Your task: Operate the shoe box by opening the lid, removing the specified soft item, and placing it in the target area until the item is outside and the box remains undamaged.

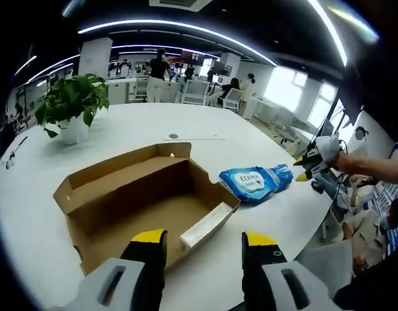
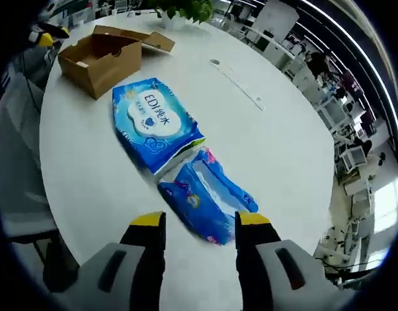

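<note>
Left gripper view: the left gripper (image 1: 204, 243) rises from the 6 o'clock edge with its two yellow-tipped jaws spread apart and nothing between them, hovering just short of the shoe box (image 1: 143, 197). The shoe box is brown cardboard, open, its lid (image 1: 114, 172) folded back toward 11 o'clock, and it rests on the round white table (image 1: 205, 133); a pale card strip (image 1: 206, 225) leans along its near wall at about 5 o'clock of the box. The blue wet-wipes pack (image 1: 255, 182), the soft item, lies on the table outside the box, just beside its 3 o'clock corner but not touching it. At 3 o'clock of the view, the right gripper (image 1: 309, 167) is held by a person's hand (image 1: 354, 162), close to the far end of the pack. A potted plant (image 1: 72, 107) stands at 10 o'clock. Right gripper view: the right gripper (image 2: 199, 223) shows its jaws spread, with the crumpled near end of the wet-wipes pack (image 2: 156, 123) lying on the table (image 2: 283, 142) between and just ahead of the tips; whether they touch it cannot be told. The shoe box (image 2: 101, 58) sits well apart at 11 o'clock.
</note>
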The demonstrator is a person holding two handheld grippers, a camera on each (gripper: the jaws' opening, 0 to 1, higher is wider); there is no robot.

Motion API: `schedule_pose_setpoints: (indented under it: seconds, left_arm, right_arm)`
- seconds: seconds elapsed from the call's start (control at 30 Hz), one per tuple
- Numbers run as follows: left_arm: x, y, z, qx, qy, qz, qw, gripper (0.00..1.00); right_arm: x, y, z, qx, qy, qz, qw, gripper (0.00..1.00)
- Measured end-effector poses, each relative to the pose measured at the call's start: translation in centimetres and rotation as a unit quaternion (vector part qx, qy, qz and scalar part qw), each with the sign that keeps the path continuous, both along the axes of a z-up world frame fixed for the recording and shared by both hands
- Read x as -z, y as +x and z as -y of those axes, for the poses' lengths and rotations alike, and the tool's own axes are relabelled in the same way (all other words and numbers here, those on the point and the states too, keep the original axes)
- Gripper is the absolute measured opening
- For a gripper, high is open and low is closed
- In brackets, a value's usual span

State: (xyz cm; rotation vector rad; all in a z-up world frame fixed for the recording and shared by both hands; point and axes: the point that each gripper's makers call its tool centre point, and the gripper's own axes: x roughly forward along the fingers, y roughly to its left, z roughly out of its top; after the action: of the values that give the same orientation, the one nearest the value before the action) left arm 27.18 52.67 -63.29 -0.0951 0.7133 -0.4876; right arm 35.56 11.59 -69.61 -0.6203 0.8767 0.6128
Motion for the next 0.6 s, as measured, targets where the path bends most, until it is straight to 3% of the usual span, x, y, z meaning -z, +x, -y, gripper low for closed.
schedule_pose_setpoints:
  seconds: [0.17,0.3,0.6]
  left_arm:
    - [-0.1,0.2,-0.5,0.003,-0.004,0.002,1.0,0.47]
    - [0.0,0.4,-0.5,0.007,-0.007,0.002,1.0,0.47]
    - [0.3,0.4,0.2,0.021,-0.012,-0.001,0.9997,0.47]
  right_arm:
    - [-0.3,-1.0,0.1,0.075,0.055,0.016,0.9955,0.41]
    - [-0.2,-2.2,0.1,0.126,0.095,0.024,0.9872,0.41]
    - [-0.7,-4.5,-0.4,0.205,0.198,0.048,0.9574,0.43]
